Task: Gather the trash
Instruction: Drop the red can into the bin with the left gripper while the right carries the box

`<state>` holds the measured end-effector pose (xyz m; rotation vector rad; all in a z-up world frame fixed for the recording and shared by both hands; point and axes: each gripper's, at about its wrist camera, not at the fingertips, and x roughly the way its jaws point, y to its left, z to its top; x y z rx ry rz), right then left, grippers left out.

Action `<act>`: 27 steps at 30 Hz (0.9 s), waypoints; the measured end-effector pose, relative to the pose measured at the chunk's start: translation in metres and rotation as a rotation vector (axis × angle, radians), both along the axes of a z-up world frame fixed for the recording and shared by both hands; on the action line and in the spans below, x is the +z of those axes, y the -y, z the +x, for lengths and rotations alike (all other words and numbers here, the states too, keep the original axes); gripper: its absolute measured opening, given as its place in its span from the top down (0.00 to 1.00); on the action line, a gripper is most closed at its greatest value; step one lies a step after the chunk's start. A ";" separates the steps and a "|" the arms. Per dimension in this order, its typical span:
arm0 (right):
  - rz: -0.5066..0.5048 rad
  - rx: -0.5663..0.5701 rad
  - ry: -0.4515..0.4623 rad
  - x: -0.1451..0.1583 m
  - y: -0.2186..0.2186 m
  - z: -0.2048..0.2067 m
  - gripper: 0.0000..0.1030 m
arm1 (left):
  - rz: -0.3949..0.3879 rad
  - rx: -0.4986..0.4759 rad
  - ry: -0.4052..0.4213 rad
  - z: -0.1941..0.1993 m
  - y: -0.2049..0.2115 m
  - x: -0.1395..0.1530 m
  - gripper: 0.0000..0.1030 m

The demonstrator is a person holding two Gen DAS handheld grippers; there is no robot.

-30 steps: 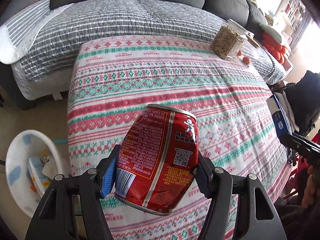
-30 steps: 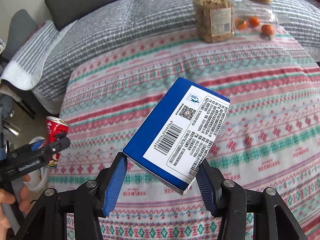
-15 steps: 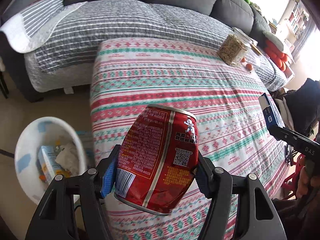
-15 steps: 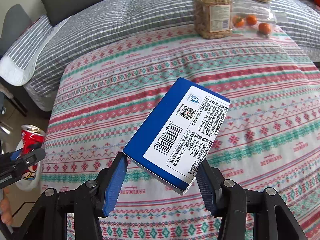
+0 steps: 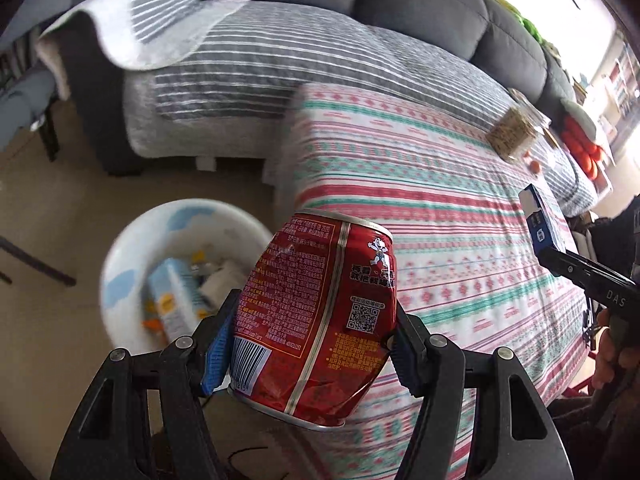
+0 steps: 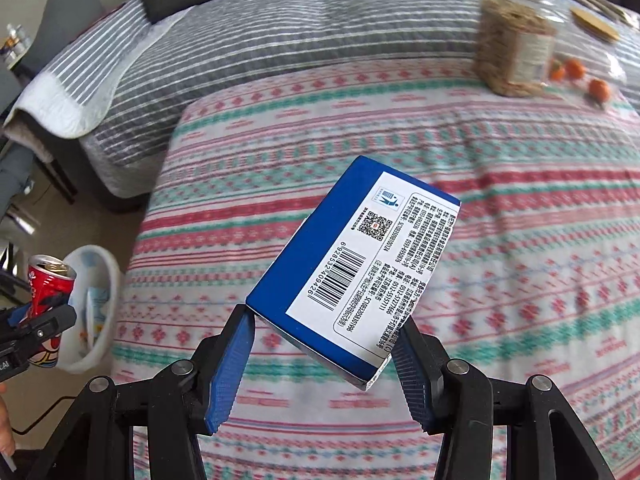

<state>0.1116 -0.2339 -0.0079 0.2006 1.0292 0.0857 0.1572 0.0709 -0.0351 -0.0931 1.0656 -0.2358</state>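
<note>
Left hand-held gripper [image 5: 310,350] pinches a dented red can [image 5: 316,320] between its blue pads, can tilted with its top leaning away and to the right. Below and to the left of the can, on the floor, stands a white bin [image 5: 128,248] holding a carton and other scraps; contents blurred, so items inside cannot be told apart with confidence. The can hangs near the bin's right rim, at the left edge of the bench [image 5: 440,208], which is covered by a patterned red, green and white cloth. Right hand-held gripper [image 6: 324,354] pinches a blue box [image 6: 352,268] by its near end, barcode label facing up, box tilted up and to the right above the bench. Far right on the bench: a jar [image 6: 516,52] of pale brown contents and small orange fruits [image 6: 598,89] beside it. A grey striped sofa [image 5: 320,52] lies beyond the bench.
</note>
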 end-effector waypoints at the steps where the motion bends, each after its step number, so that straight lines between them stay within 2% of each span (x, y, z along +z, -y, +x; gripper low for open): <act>1: -0.003 0.012 0.002 0.000 -0.007 0.002 0.43 | 0.002 0.014 -0.002 -0.001 -0.009 -0.001 0.33; 13: -0.010 0.161 -0.004 -0.013 -0.093 0.019 0.43 | -0.032 0.182 -0.054 -0.004 -0.097 -0.010 0.33; 21: -0.016 0.234 0.006 -0.023 -0.139 0.027 0.43 | -0.063 0.193 -0.060 0.012 -0.110 -0.018 0.32; 22: -0.014 0.242 0.008 -0.024 -0.143 0.028 0.43 | -0.043 0.201 -0.050 0.013 -0.110 -0.017 0.31; 24: -0.009 0.257 0.010 -0.025 -0.152 0.030 0.43 | -0.006 0.211 -0.034 0.012 -0.111 -0.014 0.16; 27: -0.019 0.281 0.020 -0.025 -0.165 0.032 0.43 | 0.046 0.237 -0.018 0.007 -0.118 -0.009 0.14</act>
